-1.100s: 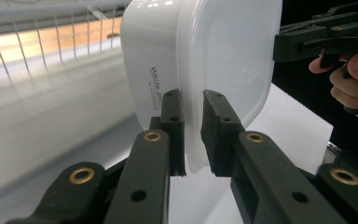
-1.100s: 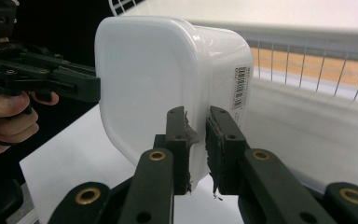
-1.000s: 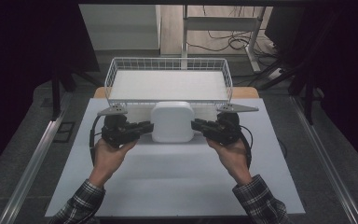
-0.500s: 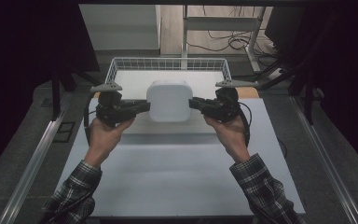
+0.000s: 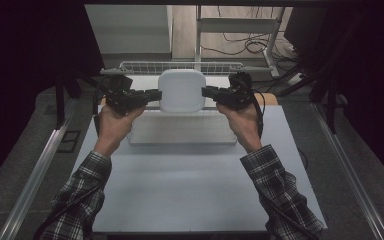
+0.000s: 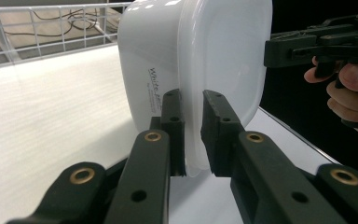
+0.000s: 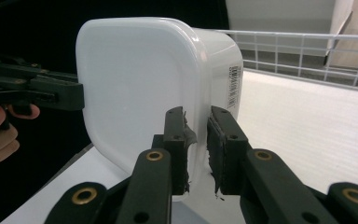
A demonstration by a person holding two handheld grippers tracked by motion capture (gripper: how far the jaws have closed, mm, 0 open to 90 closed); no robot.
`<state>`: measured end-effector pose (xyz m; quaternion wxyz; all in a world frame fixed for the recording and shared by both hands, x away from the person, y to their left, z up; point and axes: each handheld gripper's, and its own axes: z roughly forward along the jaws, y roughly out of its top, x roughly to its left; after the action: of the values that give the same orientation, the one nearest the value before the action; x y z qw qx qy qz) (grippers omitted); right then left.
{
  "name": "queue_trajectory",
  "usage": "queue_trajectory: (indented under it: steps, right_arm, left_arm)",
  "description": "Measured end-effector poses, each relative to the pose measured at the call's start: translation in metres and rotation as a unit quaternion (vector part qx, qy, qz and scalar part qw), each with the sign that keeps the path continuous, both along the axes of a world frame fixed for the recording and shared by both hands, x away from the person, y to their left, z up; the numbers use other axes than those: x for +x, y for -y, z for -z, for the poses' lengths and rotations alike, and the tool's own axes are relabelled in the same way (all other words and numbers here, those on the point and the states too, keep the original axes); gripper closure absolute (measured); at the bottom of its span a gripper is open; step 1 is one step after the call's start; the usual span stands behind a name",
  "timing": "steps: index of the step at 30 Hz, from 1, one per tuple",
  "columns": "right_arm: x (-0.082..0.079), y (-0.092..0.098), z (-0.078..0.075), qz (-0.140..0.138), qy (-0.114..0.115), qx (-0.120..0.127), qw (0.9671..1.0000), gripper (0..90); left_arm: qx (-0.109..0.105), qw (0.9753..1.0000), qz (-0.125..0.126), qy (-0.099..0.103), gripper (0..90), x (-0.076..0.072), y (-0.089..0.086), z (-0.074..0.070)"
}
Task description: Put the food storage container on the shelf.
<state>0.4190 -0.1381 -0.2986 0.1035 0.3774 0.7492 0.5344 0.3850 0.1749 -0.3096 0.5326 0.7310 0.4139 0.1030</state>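
White plastic container [image 5: 181,90], lidded, held clear of the table [image 5: 190,190] between two hand-held grippers, above the near edge of the wire basket [image 5: 180,67]. Nearest the camera in the high view, two forearms in plaid sleeves [image 5: 82,185] reach forward over the table. Left gripper [image 5: 147,96]: fingers [image 6: 172,126] clamped on the lid rim at the container's left side; in the left gripper view the rim passes between the two black fingers and printed lettering runs down the container wall. Right gripper [image 5: 210,92]: fingers [image 7: 223,140] clamped on the rim at the container's opposite side; in the right gripper view a barcode label [image 7: 233,86] is seen on the wall. Beyond the container lies the basket's white floor, bounded by its wire-mesh wall. Farther beyond the basket, cables [image 5: 240,47] trail over the floor.
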Motion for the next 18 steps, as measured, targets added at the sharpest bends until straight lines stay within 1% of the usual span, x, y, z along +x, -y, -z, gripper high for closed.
queue_trajectory:
  steps: [2,4,6,7,9,14,15,17,18]
  right_arm:
    - [0.004,0.0,-0.001,0.003,-0.002,0.0,1.0,77.0]
    - [0.011,-0.001,-0.003,0.007,-0.011,0.0,0.9999,76.7]
    - [0.014,-0.001,-0.003,0.007,-0.015,-0.001,0.9999,76.7]
    - [0.016,-0.002,-0.003,0.005,-0.019,-0.001,0.9998,76.7]
    - [0.018,-0.002,-0.003,0.005,-0.024,0.0,0.9997,76.6]
    - [0.02,-0.002,-0.002,0.004,-0.034,0.004,0.9994,76.6]
    - [0.022,-0.002,-0.002,0.004,-0.042,0.006,0.9991,76.3]
    - [0.023,-0.002,-0.002,0.004,-0.045,0.008,0.999,75.9]
    - [0.024,-0.002,-0.003,0.004,-0.045,0.009,0.9989,75.5]
  left_arm:
    - [-0.002,1.0,-0.003,-0.005,79.8,0.005,0.001,-0.002]
    - [0.0,0.9999,-0.004,-0.01,79.6,0.009,0.001,-0.003]
    - [0.002,0.9999,-0.006,-0.013,79.3,0.011,0.002,-0.003]
    - [0.004,0.9998,-0.008,-0.018,79.1,0.014,0.002,-0.003]
    - [0.006,0.9997,-0.011,-0.022,78.6,0.016,0.002,-0.003]
    - [0.009,0.9995,-0.016,-0.026,77.1,0.019,0.004,-0.001]
    - [0.009,0.9994,-0.016,-0.028,74.8,0.02,0.004,-0.001]
    - [0.006,0.9995,-0.014,-0.029,72.8,0.021,0.004,-0.001]
    - [0.008,0.9995,-0.014,-0.028,72.3,0.022,0.005,-0.001]
